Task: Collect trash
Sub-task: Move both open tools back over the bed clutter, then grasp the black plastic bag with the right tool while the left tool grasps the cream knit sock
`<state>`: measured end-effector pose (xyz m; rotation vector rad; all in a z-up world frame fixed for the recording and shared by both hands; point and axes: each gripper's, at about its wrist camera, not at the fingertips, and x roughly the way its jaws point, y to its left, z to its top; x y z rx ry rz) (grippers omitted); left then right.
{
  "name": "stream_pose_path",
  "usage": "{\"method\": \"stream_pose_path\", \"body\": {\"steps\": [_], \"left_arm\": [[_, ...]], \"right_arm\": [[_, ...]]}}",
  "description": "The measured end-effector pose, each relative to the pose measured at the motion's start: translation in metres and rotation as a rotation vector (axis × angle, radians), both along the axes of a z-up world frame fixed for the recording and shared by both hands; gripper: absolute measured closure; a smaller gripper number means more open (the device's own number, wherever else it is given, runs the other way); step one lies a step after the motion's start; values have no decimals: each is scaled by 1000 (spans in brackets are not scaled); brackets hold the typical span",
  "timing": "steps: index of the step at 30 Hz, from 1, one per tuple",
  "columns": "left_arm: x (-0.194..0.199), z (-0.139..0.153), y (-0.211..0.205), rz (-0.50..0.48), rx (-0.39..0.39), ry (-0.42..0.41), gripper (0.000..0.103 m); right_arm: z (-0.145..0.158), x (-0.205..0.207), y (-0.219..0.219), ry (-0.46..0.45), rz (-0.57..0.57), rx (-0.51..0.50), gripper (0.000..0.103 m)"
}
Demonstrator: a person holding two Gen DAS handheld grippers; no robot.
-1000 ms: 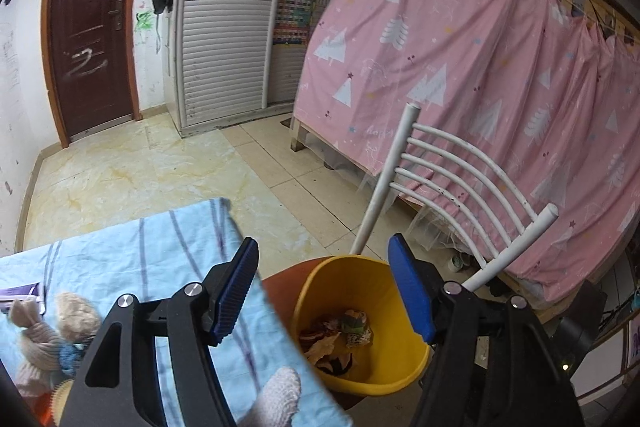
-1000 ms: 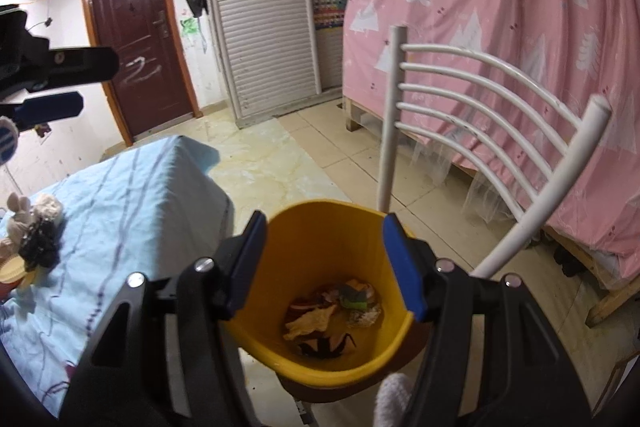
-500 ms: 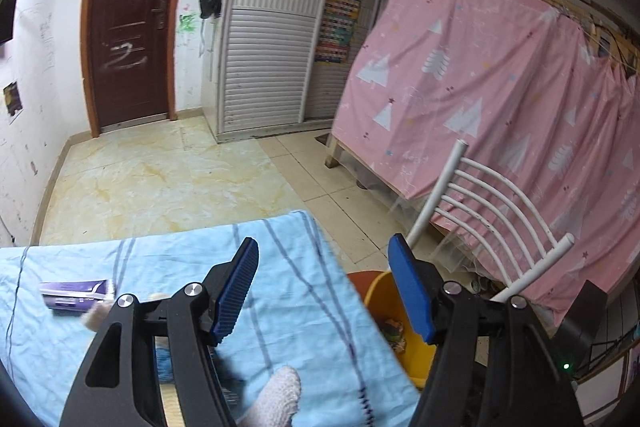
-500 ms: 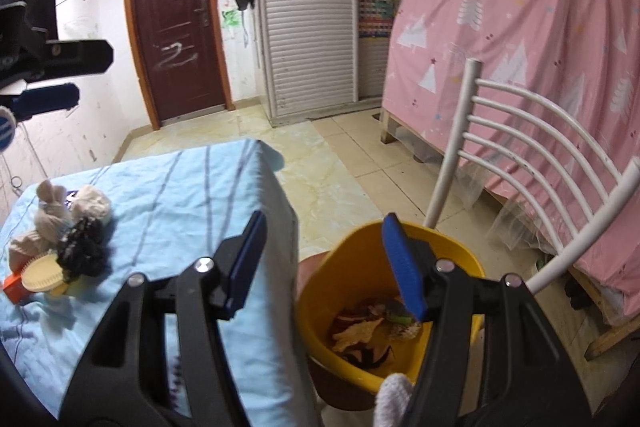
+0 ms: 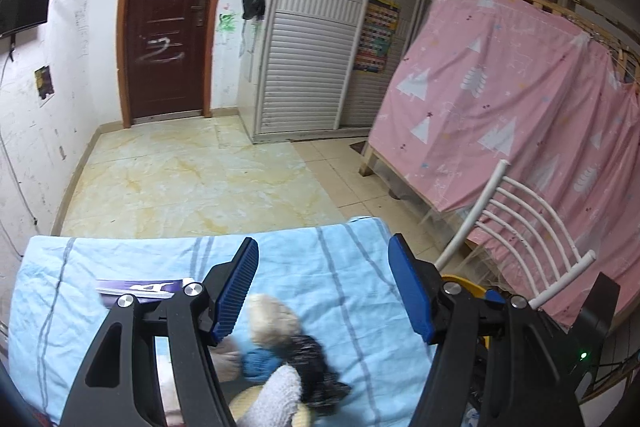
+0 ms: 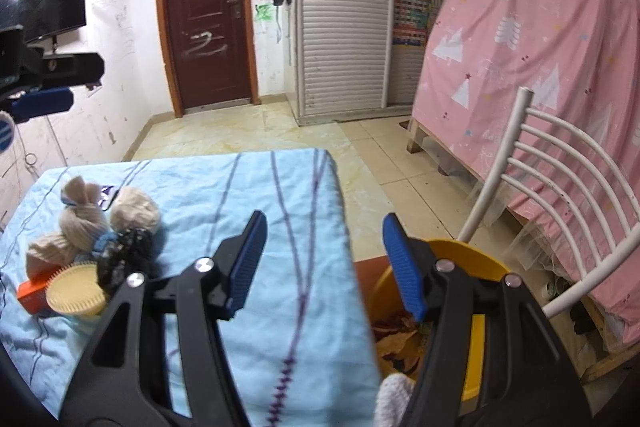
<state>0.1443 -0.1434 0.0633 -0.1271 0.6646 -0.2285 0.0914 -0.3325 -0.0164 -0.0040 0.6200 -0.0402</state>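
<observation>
My left gripper stands open and empty over a table with a light blue striped cloth. Just below it lies a pile: a beige cloth bundle, a black crumpled piece and a purple packet. My right gripper is open and empty above the cloth's right edge. The right wrist view shows the same pile at the left: beige bundles, the black piece, a yellow round brush and an orange box. A yellow bin holding trash stands beside the table.
A white metal chair stands right behind the bin, with a pink curtain beyond it. Tiled floor stretches to a brown door and a white shuttered wardrobe. A white-gloved finger shows under each gripper.
Both views have swung left from the yellow bin towards the table. The bin has slid to the right edge, and the pile on the cloth now lies under the left gripper. Both jaws are unchanged.
</observation>
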Motion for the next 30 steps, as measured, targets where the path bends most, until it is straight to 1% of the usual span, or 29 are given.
{"method": "stream_pose_path", "body": {"steps": [6, 12, 19, 21, 26, 28, 30], "left_arm": [[2, -9, 39, 42, 18, 30, 45], [2, -25, 68, 65, 24, 67, 45], [-2, -47, 88, 71, 47, 119, 45], [-3, -53, 93, 71, 57, 140, 45], [-1, -72, 95, 50, 86, 201, 44], [1, -80, 95, 35, 88, 232, 40], [2, -88, 96, 27, 90, 255, 37]], "right_arm": [[-2, 8, 25, 12, 36, -16, 45], [0, 16, 45, 19, 67, -27, 45], [1, 18, 69, 24, 112, -36, 45], [0, 18, 74, 33, 130, -24, 45], [-6, 19, 85, 62, 163, -11, 45], [-10, 18, 87, 78, 178, -9, 42], [-14, 17, 91, 96, 200, 3, 35]]}}
